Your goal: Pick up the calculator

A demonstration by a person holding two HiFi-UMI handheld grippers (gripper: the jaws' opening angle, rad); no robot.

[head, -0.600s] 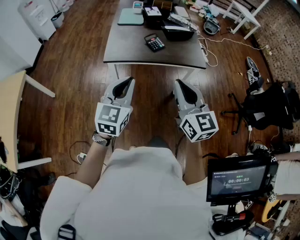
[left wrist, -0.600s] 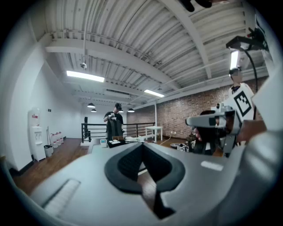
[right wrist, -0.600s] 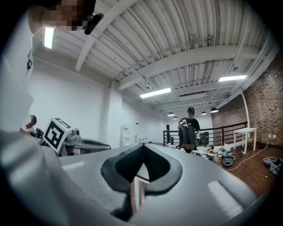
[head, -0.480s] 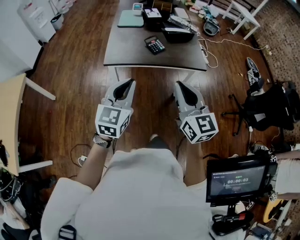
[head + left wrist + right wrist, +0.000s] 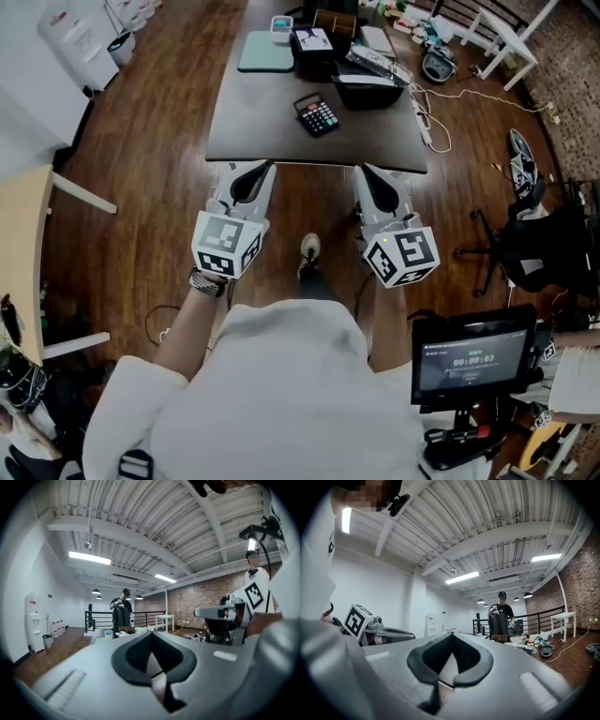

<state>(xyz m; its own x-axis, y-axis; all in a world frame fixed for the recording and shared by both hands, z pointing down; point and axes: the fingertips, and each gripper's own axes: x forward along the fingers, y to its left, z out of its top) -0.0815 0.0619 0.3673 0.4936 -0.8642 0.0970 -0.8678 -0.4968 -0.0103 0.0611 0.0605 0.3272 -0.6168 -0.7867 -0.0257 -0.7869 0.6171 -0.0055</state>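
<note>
A: What takes up the most room?

B: A wood floor (image 5: 141, 150). On it, at the top of the head view, stands a dark table (image 5: 267, 112).

A: And beside the table?

B: A black chair (image 5: 544, 248) to the right, with a screen (image 5: 473, 361) nearer the wearer.

A: The grippers?

B: Both are held out side by side and about level, with their tips near the table's front edge. The left gripper (image 5: 254, 171) has its jaws pressed together with nothing between them, as its own view shows. The right gripper (image 5: 367, 174) is the same, pads meeting and empty.

A: Where is the calculator?

B: The calculator (image 5: 317, 114) lies flat on the table, keys up and turned a little askew. It is right of the middle, just in front of a black tray (image 5: 367, 90) and well apart from both grippers.

A: Anything else on the table?

B: A teal pad (image 5: 263, 52) at the far left. More clutter lies beyond the tray, too small to tell.

A: And lower down?

B: A shoe (image 5: 309, 248) on the floor between the grippers.
</note>
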